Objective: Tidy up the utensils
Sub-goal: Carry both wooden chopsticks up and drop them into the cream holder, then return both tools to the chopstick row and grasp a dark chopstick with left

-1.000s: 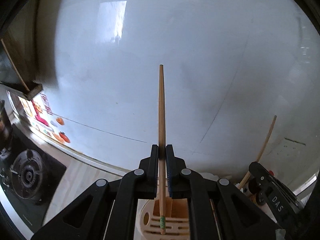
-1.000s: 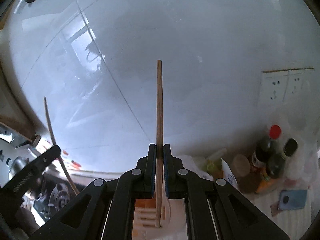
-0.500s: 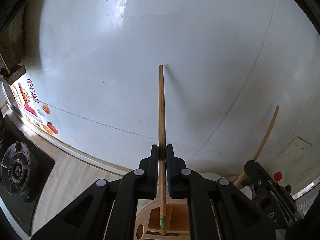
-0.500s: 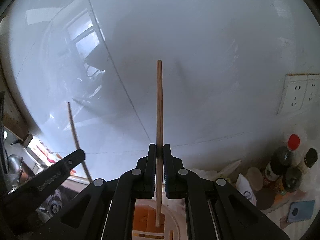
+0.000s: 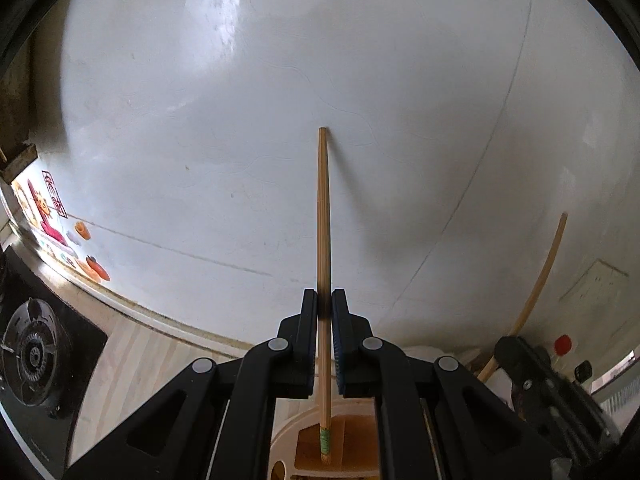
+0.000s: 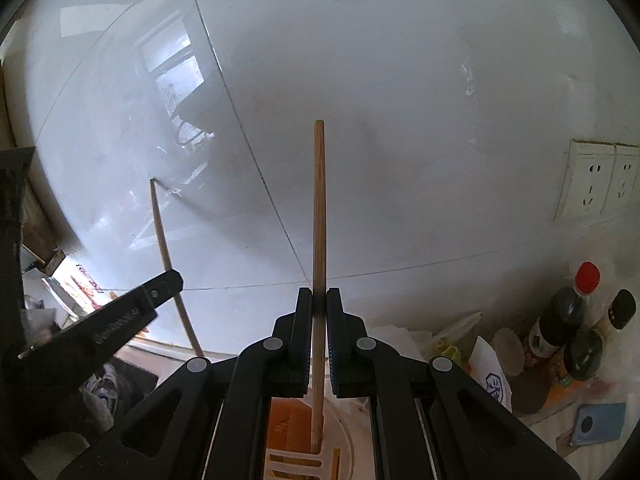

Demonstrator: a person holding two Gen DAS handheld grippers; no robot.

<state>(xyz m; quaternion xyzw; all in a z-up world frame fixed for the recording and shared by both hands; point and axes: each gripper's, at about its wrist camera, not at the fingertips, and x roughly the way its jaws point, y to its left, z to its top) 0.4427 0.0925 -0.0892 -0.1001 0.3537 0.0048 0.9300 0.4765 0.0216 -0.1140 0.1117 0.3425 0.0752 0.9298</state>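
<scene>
Left gripper (image 5: pixel 324 302) clamps a plain bamboo chopstick with a green band (image 5: pixel 323 240) near its lower end; right gripper (image 6: pixel 319 300) clamps a bare bamboo chopstick (image 6: pixel 319 216). Glossy white tile wall (image 5: pixel 240 140) ahead, pale wood counter (image 5: pixel 132 356) below with a gas burner (image 5: pixel 30 350) at its left edge, wall sockets (image 6: pixel 600 180) and sauce bottles (image 6: pixel 568 320) right. Both sticks stand upright, long axis vertical, lower tips over the cream utensil holder (image 5: pixel 288 440).

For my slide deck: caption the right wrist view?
Right gripper holds a chopstick upright over the utensil holder.
</scene>
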